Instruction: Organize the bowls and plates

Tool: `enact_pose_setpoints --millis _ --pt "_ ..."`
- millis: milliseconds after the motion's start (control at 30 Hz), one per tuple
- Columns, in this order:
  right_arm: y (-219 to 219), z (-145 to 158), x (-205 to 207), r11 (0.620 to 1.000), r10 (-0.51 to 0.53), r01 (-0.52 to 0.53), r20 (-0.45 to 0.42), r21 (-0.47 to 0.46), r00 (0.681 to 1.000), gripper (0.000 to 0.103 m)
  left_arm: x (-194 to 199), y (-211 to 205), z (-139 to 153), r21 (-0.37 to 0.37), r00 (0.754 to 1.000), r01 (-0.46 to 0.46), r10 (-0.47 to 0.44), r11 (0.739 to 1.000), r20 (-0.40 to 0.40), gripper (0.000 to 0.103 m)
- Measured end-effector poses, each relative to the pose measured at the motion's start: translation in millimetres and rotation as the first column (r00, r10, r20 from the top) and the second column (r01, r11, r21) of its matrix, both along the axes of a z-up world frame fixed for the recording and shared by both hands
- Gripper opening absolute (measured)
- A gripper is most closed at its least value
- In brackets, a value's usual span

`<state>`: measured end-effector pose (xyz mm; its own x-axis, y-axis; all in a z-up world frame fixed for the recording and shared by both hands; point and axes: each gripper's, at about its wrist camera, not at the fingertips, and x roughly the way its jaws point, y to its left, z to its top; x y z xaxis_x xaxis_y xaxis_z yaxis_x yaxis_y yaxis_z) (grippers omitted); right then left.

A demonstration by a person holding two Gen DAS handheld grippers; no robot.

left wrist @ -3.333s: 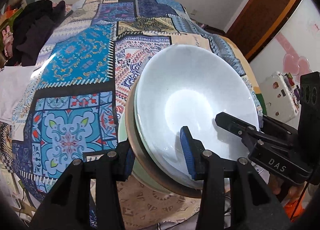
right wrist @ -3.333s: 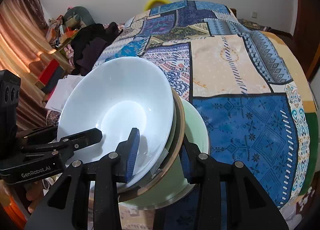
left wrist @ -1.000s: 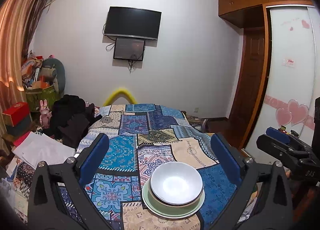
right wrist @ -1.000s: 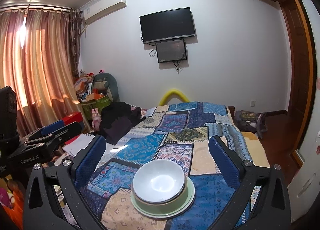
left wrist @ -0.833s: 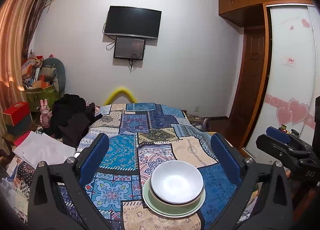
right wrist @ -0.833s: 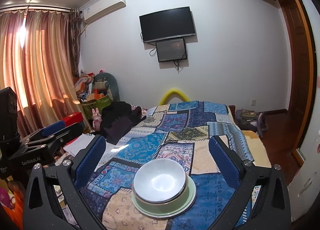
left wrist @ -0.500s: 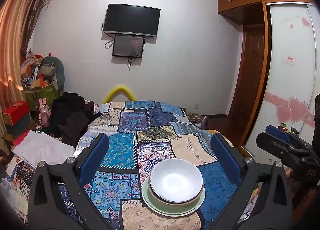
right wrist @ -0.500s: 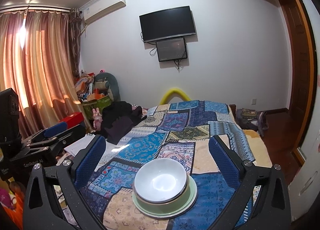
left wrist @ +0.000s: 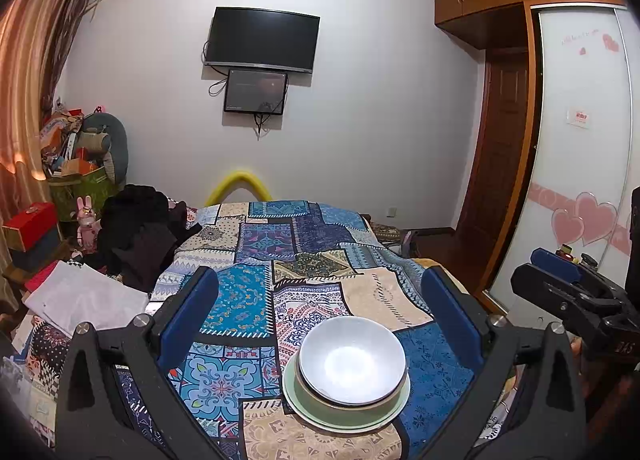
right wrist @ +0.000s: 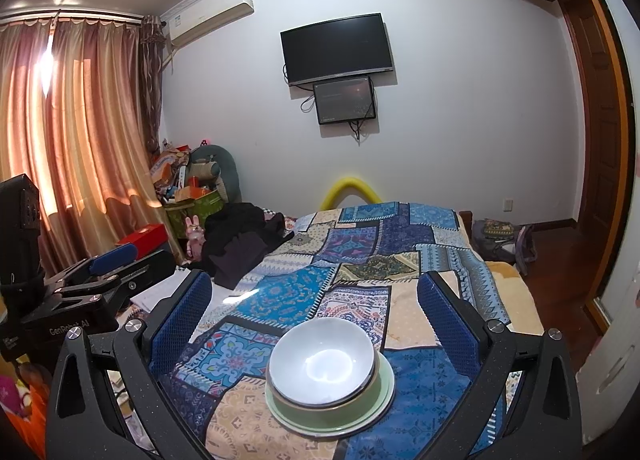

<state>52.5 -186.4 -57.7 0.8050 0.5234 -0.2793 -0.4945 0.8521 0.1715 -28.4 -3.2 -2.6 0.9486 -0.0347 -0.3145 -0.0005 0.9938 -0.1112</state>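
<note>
A white bowl (left wrist: 352, 362) (right wrist: 322, 363) sits nested in a brown-rimmed bowl on a pale green plate (left wrist: 392, 414) (right wrist: 382, 396), all stacked near the front of the patchwork-covered table (left wrist: 240, 300) (right wrist: 280, 300). My left gripper (left wrist: 320, 316) is held back from and above the stack, jaws wide open, nothing between them. My right gripper (right wrist: 314, 310) stands open and empty likewise. The right gripper (left wrist: 576, 300) also shows at the right edge of the left wrist view, and the left gripper (right wrist: 84, 284) at the left edge of the right wrist view.
Black clothes (left wrist: 140, 232) and white paper (left wrist: 84, 300) lie at the table's left side. Boxes and clutter (right wrist: 188, 187) stand by the curtain. A TV (left wrist: 262, 39) hangs on the far wall. A wardrobe door (left wrist: 580, 179) and doorway are at the right.
Both grippers were shut on the stack's rim 3.3 s ago; they have let go, opened wide and pulled back and up. Over the last second they hardly move.
</note>
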Motion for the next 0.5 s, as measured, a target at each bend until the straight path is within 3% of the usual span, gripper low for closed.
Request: enact_pose_setpoints --millis 500 --pt "0.1 0.4 -0.1 1.000 0.002 -0.002 0.000 0.000 1.000 0.102 0.4 2.3 -1.4 -0.003 1.000 0.012 -0.012 1.000 -0.008 0.103"
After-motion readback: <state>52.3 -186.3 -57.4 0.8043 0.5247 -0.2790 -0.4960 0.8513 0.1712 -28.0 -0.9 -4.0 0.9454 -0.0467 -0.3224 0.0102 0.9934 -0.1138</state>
